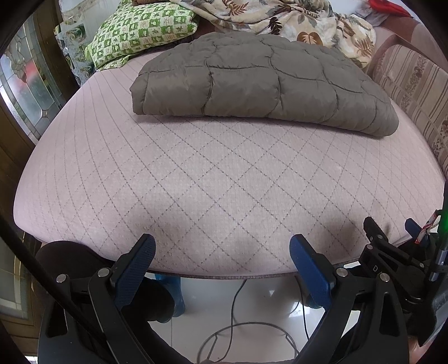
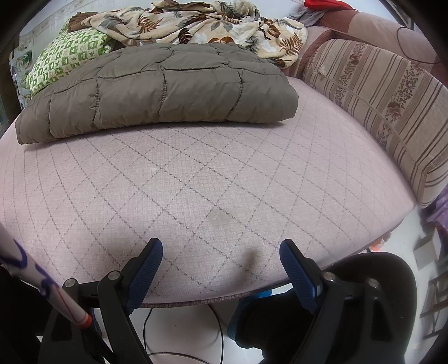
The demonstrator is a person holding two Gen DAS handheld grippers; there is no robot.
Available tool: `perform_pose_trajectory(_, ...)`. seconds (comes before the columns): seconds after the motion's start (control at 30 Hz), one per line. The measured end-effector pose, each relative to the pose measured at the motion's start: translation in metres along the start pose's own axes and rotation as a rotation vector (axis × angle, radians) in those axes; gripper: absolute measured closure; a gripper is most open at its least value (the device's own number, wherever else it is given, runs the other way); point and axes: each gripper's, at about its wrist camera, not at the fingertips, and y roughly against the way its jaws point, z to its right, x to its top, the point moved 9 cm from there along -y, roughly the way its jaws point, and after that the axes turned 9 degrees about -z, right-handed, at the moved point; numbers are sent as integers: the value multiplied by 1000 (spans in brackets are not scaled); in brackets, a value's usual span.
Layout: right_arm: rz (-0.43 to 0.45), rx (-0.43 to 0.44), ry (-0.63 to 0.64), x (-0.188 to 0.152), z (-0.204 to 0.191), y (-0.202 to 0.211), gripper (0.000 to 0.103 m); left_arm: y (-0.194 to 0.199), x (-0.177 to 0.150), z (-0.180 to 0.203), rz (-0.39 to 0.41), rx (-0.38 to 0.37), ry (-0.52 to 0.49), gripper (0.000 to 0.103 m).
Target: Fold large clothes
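A grey-brown quilted jacket (image 1: 260, 84) lies folded into a thick rectangle on the far half of a pink quilted cushion (image 1: 196, 182). It also shows in the right wrist view (image 2: 168, 89), on the same cushion (image 2: 210, 182). My left gripper (image 1: 222, 246) is open and empty, held over the cushion's near edge, well short of the jacket. My right gripper (image 2: 221, 249) is open and empty at the same near edge. The right gripper also shows at the right edge of the left wrist view (image 1: 392, 232).
A green-and-white checked pillow (image 1: 140, 30) and a leaf-print blanket (image 1: 280, 19) lie behind the jacket. A striped bolster (image 2: 392, 112) borders the cushion's right side. Cables (image 1: 238, 322) trail on the white floor below the near edge. A glass door (image 1: 28, 84) stands at left.
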Motion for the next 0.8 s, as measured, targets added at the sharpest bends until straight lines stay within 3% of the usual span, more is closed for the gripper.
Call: perform_pose_trajectory(0.8, 7, -19, 6, -2, -1, -2, 13, -6, -1, 1, -27, -32, 13, 7)
